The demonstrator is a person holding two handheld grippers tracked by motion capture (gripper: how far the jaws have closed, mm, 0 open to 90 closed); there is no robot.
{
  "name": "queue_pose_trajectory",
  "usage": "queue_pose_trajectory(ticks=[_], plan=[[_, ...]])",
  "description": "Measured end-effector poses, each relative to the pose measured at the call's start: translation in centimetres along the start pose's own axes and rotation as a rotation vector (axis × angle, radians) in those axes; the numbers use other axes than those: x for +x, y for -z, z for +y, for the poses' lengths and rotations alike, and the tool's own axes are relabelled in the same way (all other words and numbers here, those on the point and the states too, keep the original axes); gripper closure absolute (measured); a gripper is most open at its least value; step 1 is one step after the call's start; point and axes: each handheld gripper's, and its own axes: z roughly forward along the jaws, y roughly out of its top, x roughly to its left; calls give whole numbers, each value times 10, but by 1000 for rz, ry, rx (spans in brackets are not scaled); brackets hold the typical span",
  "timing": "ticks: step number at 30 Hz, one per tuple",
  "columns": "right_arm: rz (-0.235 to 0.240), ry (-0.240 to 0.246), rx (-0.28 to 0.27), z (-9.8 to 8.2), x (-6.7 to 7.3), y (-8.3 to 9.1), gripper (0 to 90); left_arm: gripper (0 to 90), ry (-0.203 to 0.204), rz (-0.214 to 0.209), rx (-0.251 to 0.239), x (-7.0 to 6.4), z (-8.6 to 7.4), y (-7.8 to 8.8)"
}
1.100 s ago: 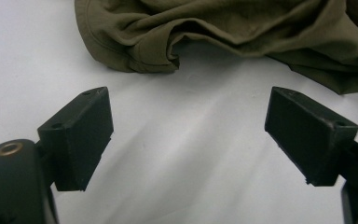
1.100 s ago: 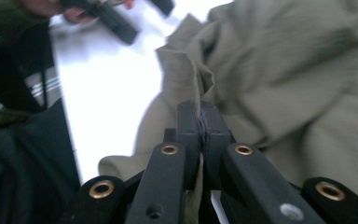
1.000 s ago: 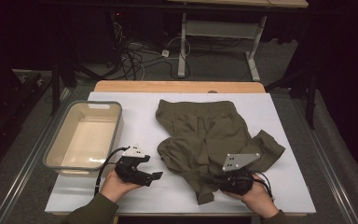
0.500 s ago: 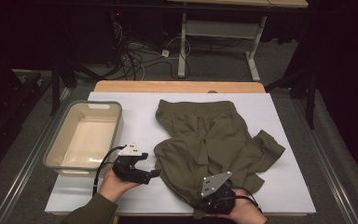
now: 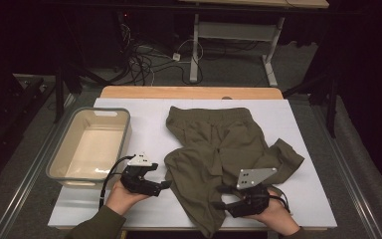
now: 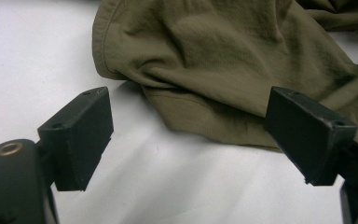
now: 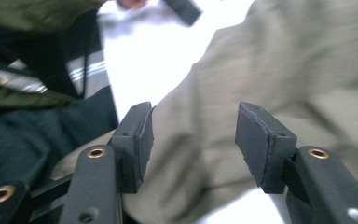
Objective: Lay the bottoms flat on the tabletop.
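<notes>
Handling olive shorts (image 5: 219, 144): soft, limp; grip hem. Left tongs (image 5: 165, 185) open; right tongs (image 5: 220, 196) just opening over cloth, not pinching.

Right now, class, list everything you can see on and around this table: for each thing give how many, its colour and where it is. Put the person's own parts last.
Shorts: one pair, olive green, crumpled on the middle and right of the table, near edge hanging off the front.
Bin: one, beige, empty, on the table's left side.
Table: one, white top with a wooden strip along the far edge.
Cables: a tangle, black and white, on the floor beyond the table.
Second table: one, pale frame, far back.
Left claw: one, black, open, just left of the shorts' edge.
Right claw: one, black, jaws just opened, apart over the shorts' near part, nothing gripped.
Hands: two, at the near edge, green sleeve on the left.
</notes>
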Motion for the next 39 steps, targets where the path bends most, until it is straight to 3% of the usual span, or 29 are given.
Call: queue_pose_trajectory(ticks=[3,5,8,12,16,18,20,28,34,39], plan=[[-99,-58,18,-2,-14,3,513,156,2,0,0,0,0,-1],[-136,-95,38,-6,-22,-2,520,156,3,0,2,1,0,-1],[-158,-121,72,-10,-30,-14,513,156,3,1,2,1,0,-1],[-165,-122,135,-11,-30,-33,498,156,1,-1,4,1,0,-1],[-207,-92,178,-11,-29,-39,739,156,-3,-4,11,1,0,-2],[-212,-92,179,-11,-30,-38,855,156,-3,-5,7,0,0,-1],[-210,-99,169,-10,-32,-35,894,157,-4,-5,5,0,0,-1],[-288,-91,115,1,-38,-8,900,157,-2,-5,2,0,0,-1],[-350,-98,84,10,-61,11,900,157,-1,-7,4,0,0,-1],[-423,-106,115,2,-83,13,900,158,-3,-7,10,-1,0,-2]])
